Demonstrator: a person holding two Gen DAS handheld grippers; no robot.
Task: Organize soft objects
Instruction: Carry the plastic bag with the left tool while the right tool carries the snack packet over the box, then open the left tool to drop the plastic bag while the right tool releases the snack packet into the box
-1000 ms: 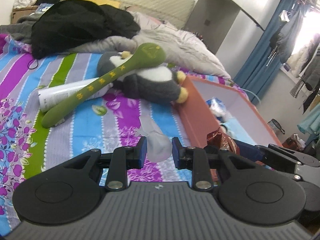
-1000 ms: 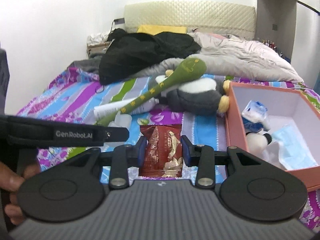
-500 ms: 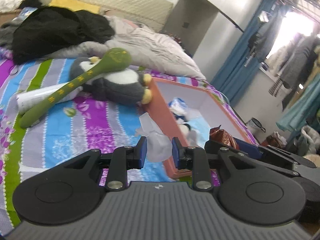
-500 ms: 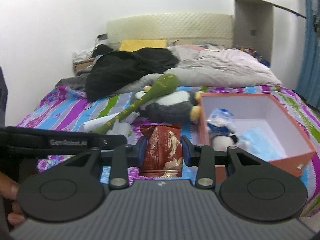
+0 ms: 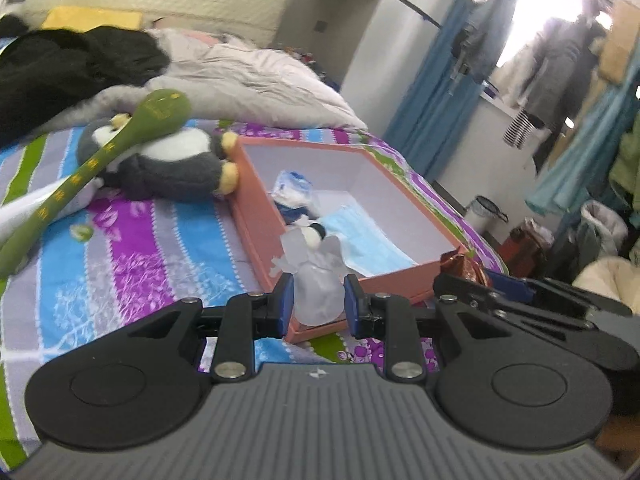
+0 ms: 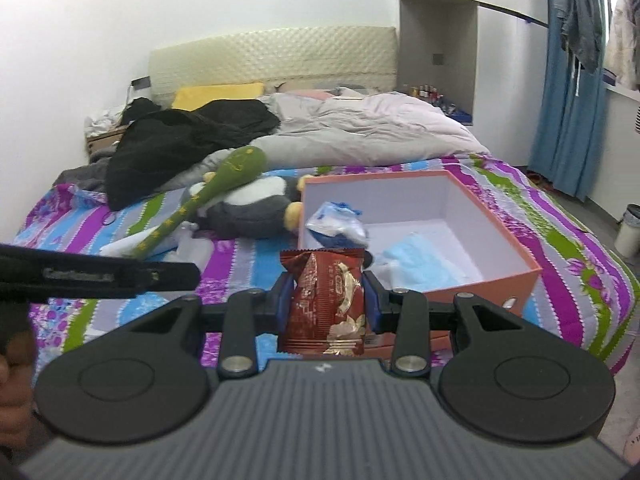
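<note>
My left gripper [image 5: 316, 304] is shut on a pale translucent pouch [image 5: 318, 280], held just above the near corner of the orange box [image 5: 256, 208]. My right gripper [image 6: 326, 300] is shut on a red snack packet [image 6: 326, 304], in front of the same orange box [image 6: 484, 286]. Inside the box lie a blue-and-white packet [image 6: 336, 222], a light blue face mask [image 6: 420, 260] and a small white plush [image 5: 312, 234]. A grey penguin plush [image 5: 168, 164] and a green plush club [image 5: 100, 160] lie on the striped bedspread to the box's left.
A white tube [image 6: 132, 244] lies under the club. Black clothes [image 6: 180, 136] and a grey duvet [image 6: 360, 128] are heaped near the headboard. Blue curtains [image 6: 576, 80] and a small bin [image 6: 630, 228] stand to the right of the bed. A hand [image 6: 12, 368] grips the left tool.
Both grippers have moved right across the bed, each keeping hold of its item. The orange box has come from the right side to directly in front of them.
</note>
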